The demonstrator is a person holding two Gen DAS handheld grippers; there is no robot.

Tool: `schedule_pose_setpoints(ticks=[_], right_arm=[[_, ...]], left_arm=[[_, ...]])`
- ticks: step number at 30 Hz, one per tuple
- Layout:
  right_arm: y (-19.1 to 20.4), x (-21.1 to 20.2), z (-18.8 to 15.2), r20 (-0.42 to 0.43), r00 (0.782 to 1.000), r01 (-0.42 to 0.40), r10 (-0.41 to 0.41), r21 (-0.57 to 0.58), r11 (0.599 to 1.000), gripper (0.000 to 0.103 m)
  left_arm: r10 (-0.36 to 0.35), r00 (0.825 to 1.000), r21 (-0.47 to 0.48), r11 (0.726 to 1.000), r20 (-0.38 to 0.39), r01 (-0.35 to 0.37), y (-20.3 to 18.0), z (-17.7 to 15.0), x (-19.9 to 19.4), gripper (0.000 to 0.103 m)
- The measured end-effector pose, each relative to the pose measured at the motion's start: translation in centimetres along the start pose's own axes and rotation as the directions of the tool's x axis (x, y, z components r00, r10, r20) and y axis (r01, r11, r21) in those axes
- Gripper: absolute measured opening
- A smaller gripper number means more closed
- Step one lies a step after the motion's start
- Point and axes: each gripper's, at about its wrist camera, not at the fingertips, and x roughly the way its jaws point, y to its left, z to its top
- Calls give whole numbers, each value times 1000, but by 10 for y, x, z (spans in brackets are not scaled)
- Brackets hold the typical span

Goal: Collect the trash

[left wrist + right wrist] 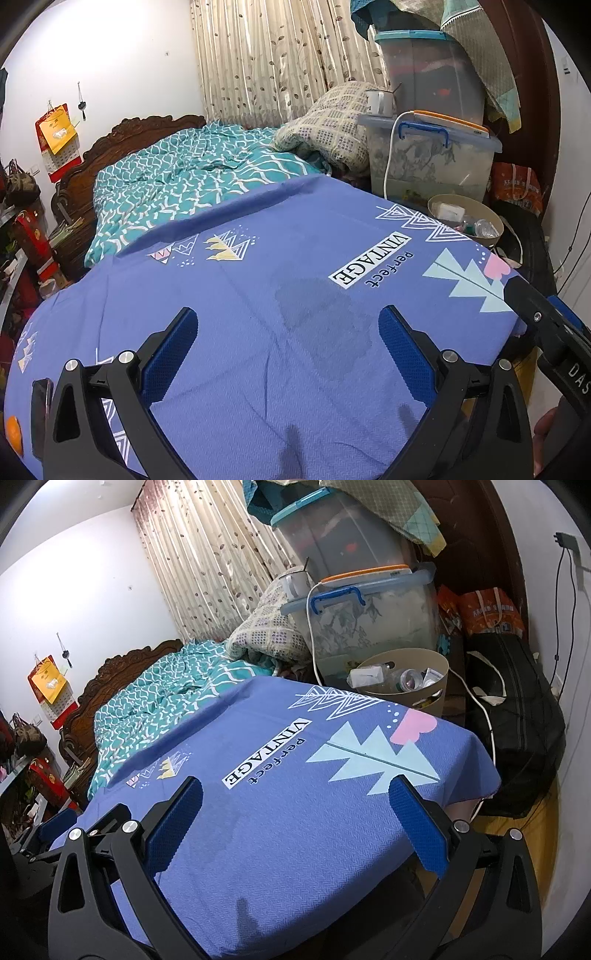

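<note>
Both grippers — left gripper point(288, 336) and right gripper point(295, 808) — are hovering released over the blue cloth point(280, 812), holding nothing; the bin point(424, 698) is already holding the trash.

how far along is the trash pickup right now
The beige bin beyond the bed already holds bottles and packaging. Both tongs, left and right, hover open and hold nothing over the blue sheet, where no loose trash shows. The job looks nearly done or between pickups.
</note>
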Motion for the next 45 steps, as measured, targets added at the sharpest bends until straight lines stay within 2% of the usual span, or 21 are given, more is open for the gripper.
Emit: schedule_pose_setpoints(ticks=[45], right_arm=[[-2, -1, -3, 12, 1000, 0, 0, 1, 1000, 100]], left_arm=[[-10, 999, 56, 998, -47, 12, -12, -7, 11, 95]])
